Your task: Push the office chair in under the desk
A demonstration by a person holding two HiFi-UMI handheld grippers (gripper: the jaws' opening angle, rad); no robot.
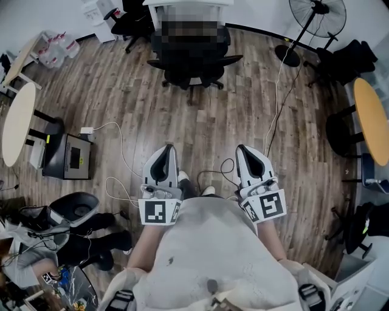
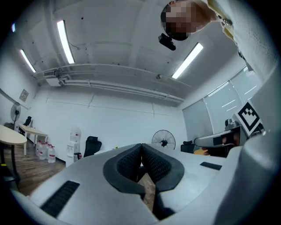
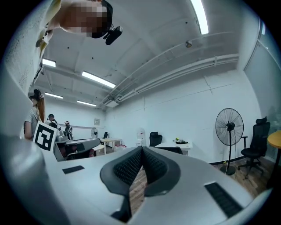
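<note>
Pointing toward 12 o'clock, left hand-held gripper [image 1: 165,148] and right hand-held gripper [image 1: 242,147], both jaws closed together, empty, office chair [image 1: 193,74] at desk [image 1: 182,5] beyond.

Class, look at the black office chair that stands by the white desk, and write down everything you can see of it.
The office chair is black and looks padded. It has an armrest out to each side and a spoked base beneath. A blurred patch covers its upper part. It stands upright on the wooden floor, right in front of the white desk, with most of it still out from under the desk. Only the floor is seen touching it. Whether it meets the desk cannot be told.
</note>
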